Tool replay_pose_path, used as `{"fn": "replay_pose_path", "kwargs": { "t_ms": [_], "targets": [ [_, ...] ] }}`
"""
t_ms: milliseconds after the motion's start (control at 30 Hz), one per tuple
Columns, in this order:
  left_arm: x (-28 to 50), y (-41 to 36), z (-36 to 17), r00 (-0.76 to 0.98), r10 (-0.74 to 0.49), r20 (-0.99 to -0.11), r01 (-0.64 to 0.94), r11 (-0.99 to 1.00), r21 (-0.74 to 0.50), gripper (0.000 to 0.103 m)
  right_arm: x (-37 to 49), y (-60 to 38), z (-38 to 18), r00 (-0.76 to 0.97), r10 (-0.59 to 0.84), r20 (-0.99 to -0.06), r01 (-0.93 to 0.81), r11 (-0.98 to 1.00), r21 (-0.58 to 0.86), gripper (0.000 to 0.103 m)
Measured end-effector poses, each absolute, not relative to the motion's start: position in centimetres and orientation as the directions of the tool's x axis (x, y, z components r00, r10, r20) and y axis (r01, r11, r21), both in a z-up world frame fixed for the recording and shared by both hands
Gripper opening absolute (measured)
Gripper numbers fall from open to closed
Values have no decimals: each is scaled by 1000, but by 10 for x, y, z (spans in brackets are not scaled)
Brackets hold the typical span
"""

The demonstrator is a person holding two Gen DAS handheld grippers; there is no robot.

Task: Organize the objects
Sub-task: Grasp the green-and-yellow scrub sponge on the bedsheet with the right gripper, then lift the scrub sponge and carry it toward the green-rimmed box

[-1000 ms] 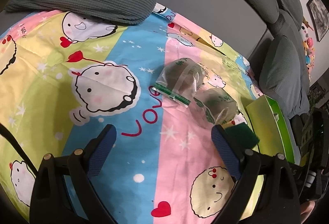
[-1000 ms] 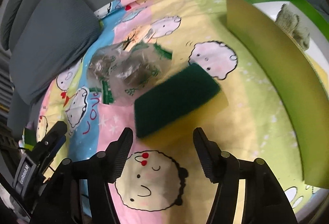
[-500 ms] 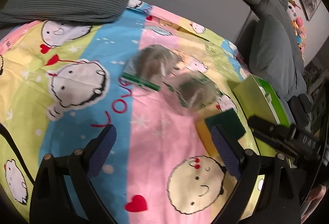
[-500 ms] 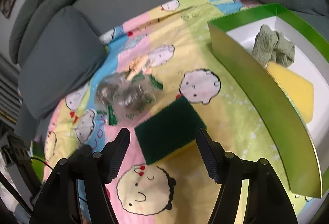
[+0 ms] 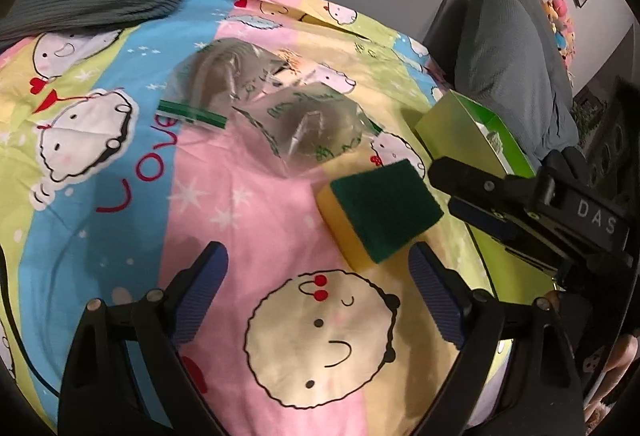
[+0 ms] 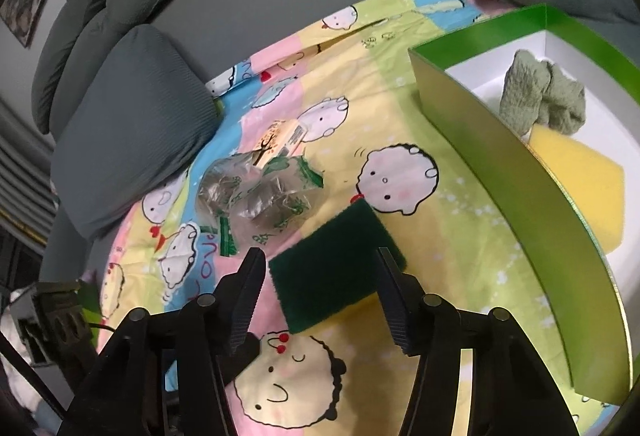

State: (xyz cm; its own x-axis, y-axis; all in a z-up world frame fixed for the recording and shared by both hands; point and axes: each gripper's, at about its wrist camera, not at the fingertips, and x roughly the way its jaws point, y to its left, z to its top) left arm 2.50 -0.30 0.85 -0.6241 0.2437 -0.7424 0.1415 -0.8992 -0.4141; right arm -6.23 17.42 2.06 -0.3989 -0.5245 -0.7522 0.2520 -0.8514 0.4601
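A: What's new on the left side?

B: The left gripper has swung toward the sponge; a second ago the two clear bags sat ahead of it, and now the sponge lies just beyond its right finger. Its fingers are spread wide and hold nothing

A: And the bags?

B: They lie where they were on the cartoon bedsheet, one overlapping the other, near the sponge's far corner but not touching it that I can tell

A: The middle, then — the sponge itself?

B: Green side up, yellow beneath, flat on the sheet. The right gripper has pulled back and risen, yet the sponge now sits right between its spread fingers, which aren't touching it

A: And furthest right?

B: The green box, well apart from the sponge, already holds a yellow sponge and a green cloth

A: So what does that mean?

B: I'd judge the sponge is next for the box, with the right gripper lined up to close on it
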Motion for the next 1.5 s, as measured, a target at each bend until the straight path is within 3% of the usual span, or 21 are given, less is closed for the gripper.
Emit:
{"fn": "replay_pose_path", "kwargs": {
  "t_ms": [1167, 1500],
  "targets": [
    [13, 20, -8, -570, 303, -764, 123, -888, -444, 69, -78, 180, -1, -357, -477, -803, 205, -879, 431, 61],
    [8, 21, -9, -574, 311, -758, 106, -889, -445, 48, -83, 177, -11, -325, -490, -809, 209, -871, 444, 64]
  ]
}}
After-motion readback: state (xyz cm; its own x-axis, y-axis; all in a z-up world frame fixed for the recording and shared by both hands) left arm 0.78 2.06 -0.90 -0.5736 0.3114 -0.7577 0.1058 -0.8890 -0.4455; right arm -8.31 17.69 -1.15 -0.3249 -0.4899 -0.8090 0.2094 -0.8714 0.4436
